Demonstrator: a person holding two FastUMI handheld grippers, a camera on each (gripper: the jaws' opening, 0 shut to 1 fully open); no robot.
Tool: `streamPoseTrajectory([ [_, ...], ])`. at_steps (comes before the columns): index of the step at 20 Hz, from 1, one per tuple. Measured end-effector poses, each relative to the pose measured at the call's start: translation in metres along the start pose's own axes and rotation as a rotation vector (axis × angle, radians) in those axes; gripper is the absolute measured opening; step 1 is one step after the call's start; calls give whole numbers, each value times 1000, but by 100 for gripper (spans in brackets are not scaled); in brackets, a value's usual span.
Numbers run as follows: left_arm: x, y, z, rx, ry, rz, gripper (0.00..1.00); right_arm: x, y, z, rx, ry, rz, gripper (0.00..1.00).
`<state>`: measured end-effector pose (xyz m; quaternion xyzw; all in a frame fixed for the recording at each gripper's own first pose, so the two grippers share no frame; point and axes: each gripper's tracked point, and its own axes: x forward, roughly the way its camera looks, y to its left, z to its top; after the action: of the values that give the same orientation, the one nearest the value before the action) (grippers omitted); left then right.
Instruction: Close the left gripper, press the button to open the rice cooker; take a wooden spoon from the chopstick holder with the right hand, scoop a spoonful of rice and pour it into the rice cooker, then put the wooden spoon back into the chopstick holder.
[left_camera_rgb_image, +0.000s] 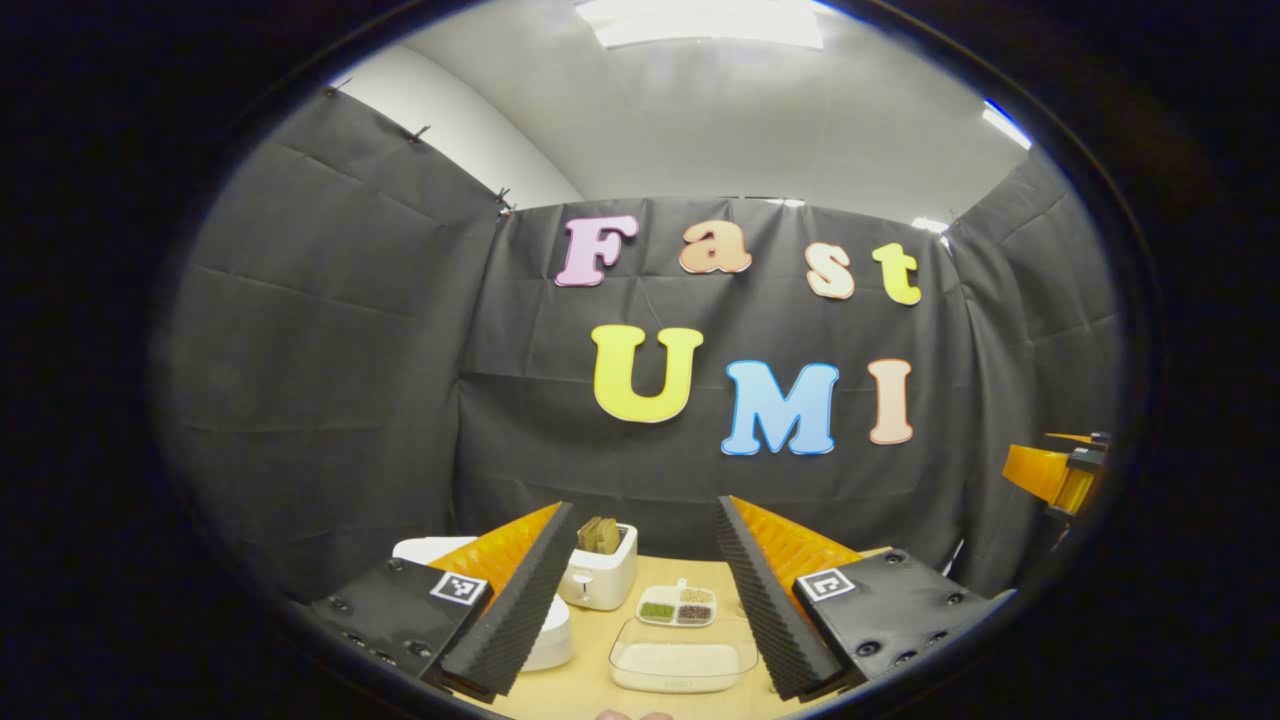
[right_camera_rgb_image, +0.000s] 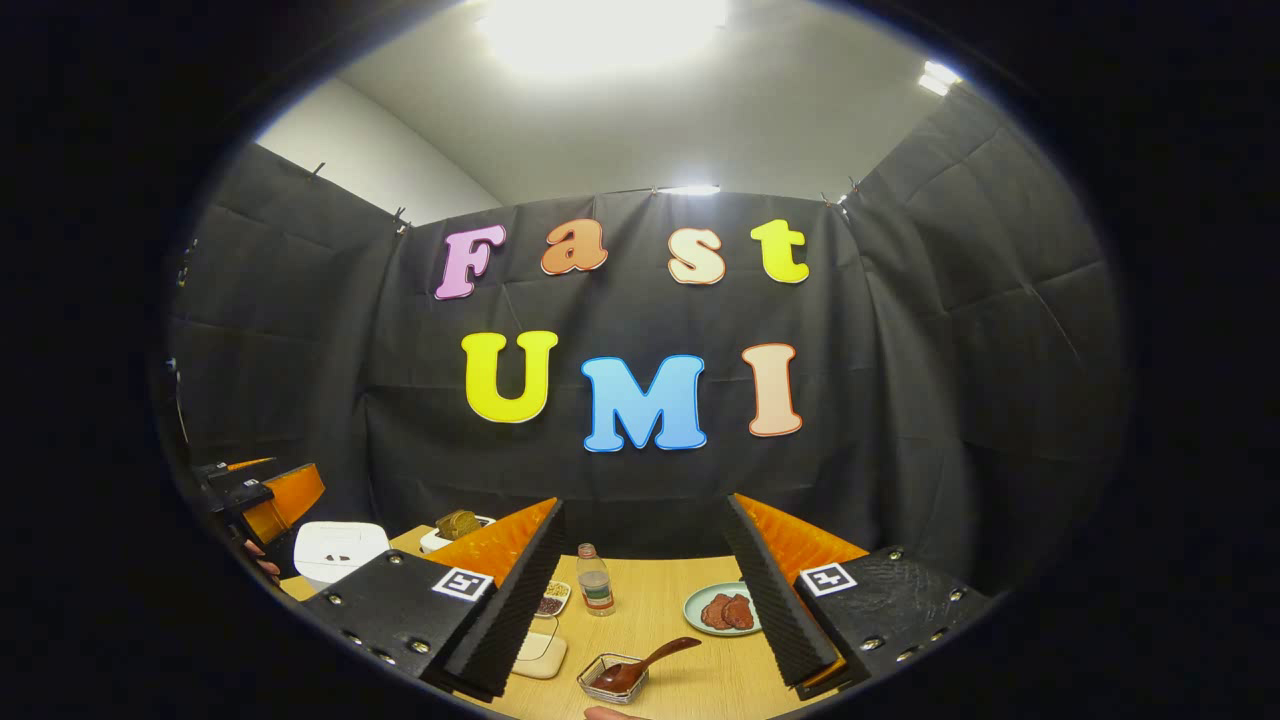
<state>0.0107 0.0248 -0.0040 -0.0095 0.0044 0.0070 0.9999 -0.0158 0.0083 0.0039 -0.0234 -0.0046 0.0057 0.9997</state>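
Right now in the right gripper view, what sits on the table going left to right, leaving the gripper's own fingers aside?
White rice cooker → toaster → small bottle → glass holder with the wooden spoon → green plate of red slices.

Right gripper (right_camera_rgb_image: 640, 600) jaws apart, empty. Wooden spoon (right_camera_rgb_image: 645, 664) rests in small glass holder (right_camera_rgb_image: 612, 679) near; rice cooker (right_camera_rgb_image: 338, 548) far left.

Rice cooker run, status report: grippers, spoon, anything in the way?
Left gripper open, above the table. Right gripper open, empty. Rice cooker lid down. Wooden spoon resting in its small holder, untouched. Bottle behind it, apart.
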Motion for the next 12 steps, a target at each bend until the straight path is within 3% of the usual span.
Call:
streamPoseTrajectory([
  [6,23,21,-46,-27,123,-13,96,-3,-6,-9,15,15,-29,96],
  [10,41,48,-133,-120,399,-27,7,-3,-12,-19,18,34,-39,96],
  [12,55,83,-158,-164,493,10,11,-2,-14,-25,15,49,-48,96],
])
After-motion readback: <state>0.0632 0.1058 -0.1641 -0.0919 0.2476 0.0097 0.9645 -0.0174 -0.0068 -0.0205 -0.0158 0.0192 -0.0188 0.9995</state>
